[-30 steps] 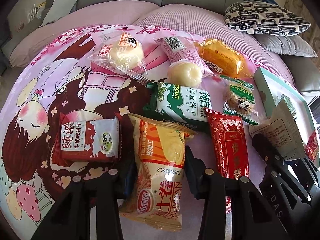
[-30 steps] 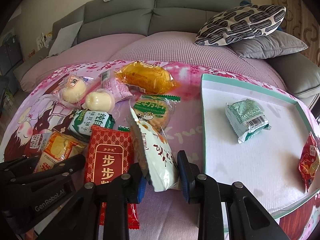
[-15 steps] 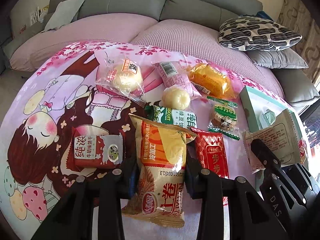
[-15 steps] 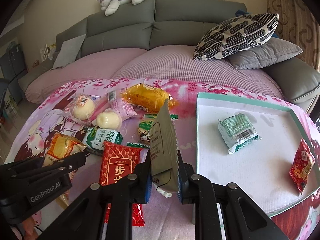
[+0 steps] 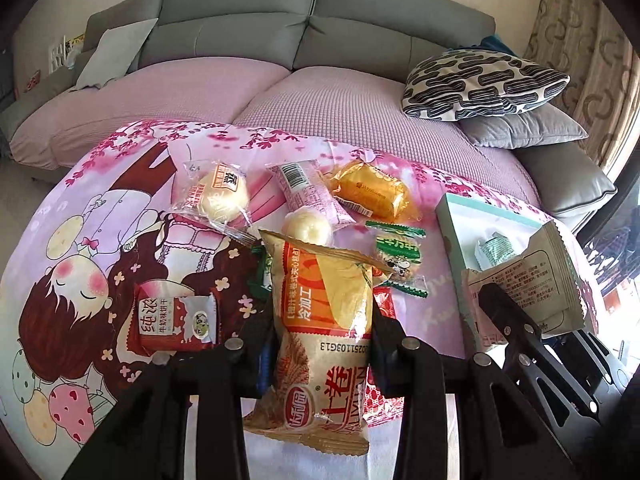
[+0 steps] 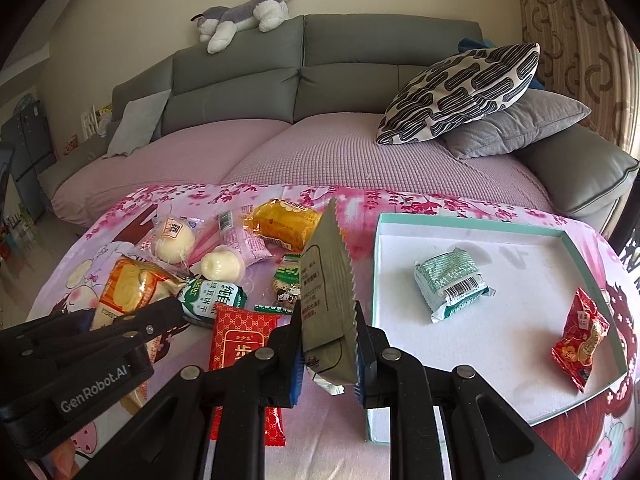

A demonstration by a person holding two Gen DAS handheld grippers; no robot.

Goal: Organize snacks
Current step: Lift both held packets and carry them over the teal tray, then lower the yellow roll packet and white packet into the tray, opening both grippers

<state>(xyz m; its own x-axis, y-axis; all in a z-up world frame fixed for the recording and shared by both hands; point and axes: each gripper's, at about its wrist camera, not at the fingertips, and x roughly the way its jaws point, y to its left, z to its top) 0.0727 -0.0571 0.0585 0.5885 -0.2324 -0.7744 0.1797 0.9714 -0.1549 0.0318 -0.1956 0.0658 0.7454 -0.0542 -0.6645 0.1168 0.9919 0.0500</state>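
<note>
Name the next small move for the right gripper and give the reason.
Probably carry the beige packet rightward over the teal tray before releasing: the right gripper is shut on it, lifted clear of the cloth, and two snacks already lie in that tray.

The right gripper pinches a grey-green snack packet upright, beside a teal-rimmed tray holding a green packet and a red packet.
</note>
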